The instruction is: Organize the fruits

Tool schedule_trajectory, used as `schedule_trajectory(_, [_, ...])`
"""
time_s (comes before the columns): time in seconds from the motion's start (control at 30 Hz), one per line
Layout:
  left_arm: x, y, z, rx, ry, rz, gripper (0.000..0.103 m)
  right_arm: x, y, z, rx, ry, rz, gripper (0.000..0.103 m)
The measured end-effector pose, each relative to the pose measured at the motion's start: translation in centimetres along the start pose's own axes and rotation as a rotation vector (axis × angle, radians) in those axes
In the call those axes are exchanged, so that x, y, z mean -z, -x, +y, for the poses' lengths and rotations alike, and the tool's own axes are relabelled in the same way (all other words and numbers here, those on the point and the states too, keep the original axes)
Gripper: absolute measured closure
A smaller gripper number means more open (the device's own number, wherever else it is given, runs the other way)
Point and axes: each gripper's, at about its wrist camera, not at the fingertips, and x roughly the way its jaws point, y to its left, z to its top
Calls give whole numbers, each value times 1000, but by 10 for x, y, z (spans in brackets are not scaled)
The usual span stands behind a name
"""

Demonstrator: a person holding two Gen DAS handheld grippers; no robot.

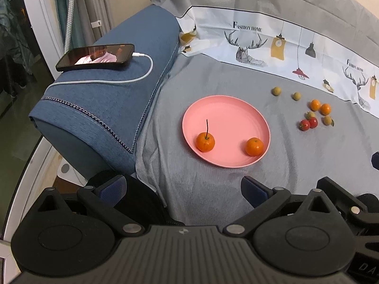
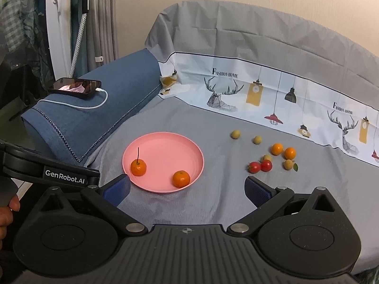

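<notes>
A pink plate (image 1: 227,108) (image 2: 165,146) lies on the grey cloth. It holds a tangerine with a long stem (image 1: 205,142) (image 2: 138,167) and a second tangerine (image 1: 254,146) (image 2: 181,178). To its right on the cloth lie two more tangerines (image 1: 320,107) (image 2: 283,151), two red tomatoes (image 1: 309,123) (image 2: 260,166) and several small yellow-green fruits (image 1: 276,91) (image 2: 235,134). My left gripper (image 1: 184,189) is open and empty, in front of the plate. My right gripper (image 2: 187,190) is open and empty, just in front of the plate's near edge.
A blue sofa armrest (image 1: 113,108) (image 2: 94,118) stands left of the plate, with a phone (image 1: 94,56) (image 2: 75,87) and its white cable on top. A printed cloth backrest (image 1: 284,47) (image 2: 272,94) rises behind the fruits. The left gripper's body (image 2: 47,168) shows in the right wrist view.
</notes>
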Motion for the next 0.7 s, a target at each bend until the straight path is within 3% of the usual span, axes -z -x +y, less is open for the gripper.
schedule_trajectory(0.7, [-11, -21, -21, -34, -72, 30, 0, 3, -24, -18, 0, -64, 44, 1])
